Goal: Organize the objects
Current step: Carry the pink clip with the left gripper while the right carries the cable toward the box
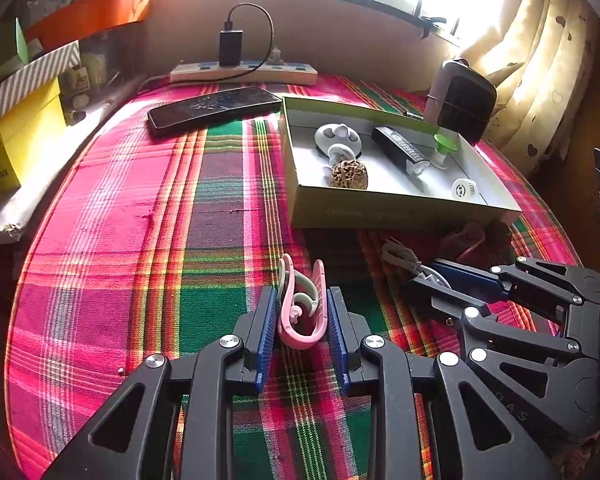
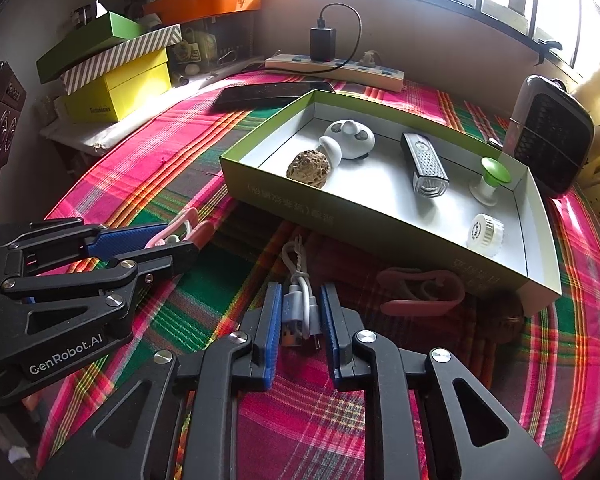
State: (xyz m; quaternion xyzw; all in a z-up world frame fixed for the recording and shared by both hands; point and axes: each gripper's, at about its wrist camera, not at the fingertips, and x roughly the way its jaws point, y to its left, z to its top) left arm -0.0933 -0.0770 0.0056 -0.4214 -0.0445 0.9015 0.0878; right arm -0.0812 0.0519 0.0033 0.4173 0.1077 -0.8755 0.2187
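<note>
Box (image 2: 260, 184) holds five things, while my left hand-held gripper (image 1: 302, 312) clamps the pink clip (image 1: 302, 308) and my right hand-held gripper (image 2: 300, 312) the white cable (image 2: 298, 300).

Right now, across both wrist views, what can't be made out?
- Second pink clip and the brown ball, right wrist view: in the green box's shadow, details too dark.
- White USB cable, left wrist view: mostly hidden behind the right hand-held gripper.
- Pink clip, right wrist view: largely covered by the left hand-held gripper.
</note>
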